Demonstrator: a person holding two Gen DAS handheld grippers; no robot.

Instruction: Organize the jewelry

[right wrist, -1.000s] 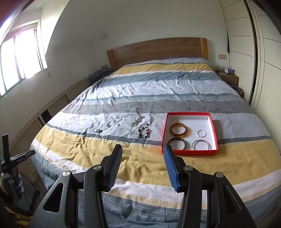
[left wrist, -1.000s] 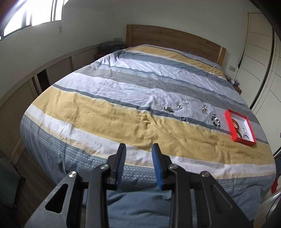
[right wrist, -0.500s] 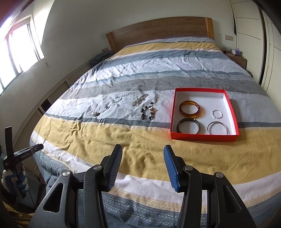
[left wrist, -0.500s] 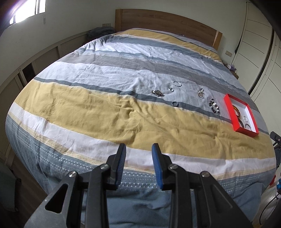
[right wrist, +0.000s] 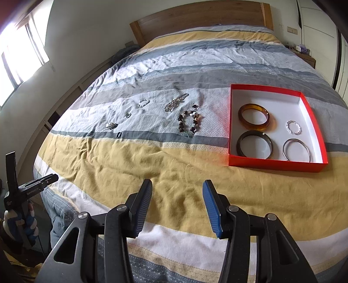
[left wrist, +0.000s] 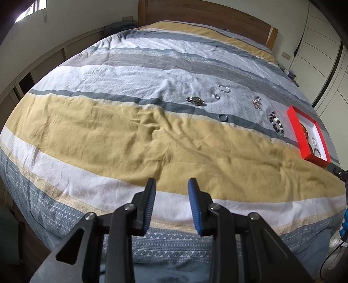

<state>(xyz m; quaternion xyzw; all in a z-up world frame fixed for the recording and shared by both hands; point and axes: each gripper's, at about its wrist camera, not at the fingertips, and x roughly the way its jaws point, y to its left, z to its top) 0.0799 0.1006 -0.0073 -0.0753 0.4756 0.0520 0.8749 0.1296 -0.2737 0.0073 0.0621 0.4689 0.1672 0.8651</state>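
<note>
Jewelry is lying in two groups on a striped bedspread (right wrist: 121,174). Inside a red box (right wrist: 276,163) with a white floor, four pieces are sitting apart from one another: an amber bangle (right wrist: 255,117), a dark bangle (right wrist: 254,147), a thin silver bangle (right wrist: 296,149) and a small silver ring-shaped bracelet (right wrist: 294,127). Loose pieces are resting on the pale grey stripe to the left of the box: a beaded bracelet (right wrist: 188,123) nearest it, a silver chain (right wrist: 175,102) beyond that, a small clear-bead bracelet (right wrist: 143,103), a small ring (right wrist: 128,115), a silver brooch-like piece (right wrist: 111,125) and a dark ring (right wrist: 118,135) lying on the darker grey band. None of these is touching the box.

Right gripper (right wrist: 177,206) is hovering over the yellow stripe, well short of the box and the loose pieces, its jaws standing apart with nothing between them. Left gripper (left wrist: 171,204) is hanging over the white stripe near the foot of the bed, jaws likewise parted and gripping nothing; in the right wrist view it is showing at the left edge, held by a gloved hand (right wrist: 20,226). A wooden headboard (right wrist: 200,19) is closing the far end of the bed.
</note>
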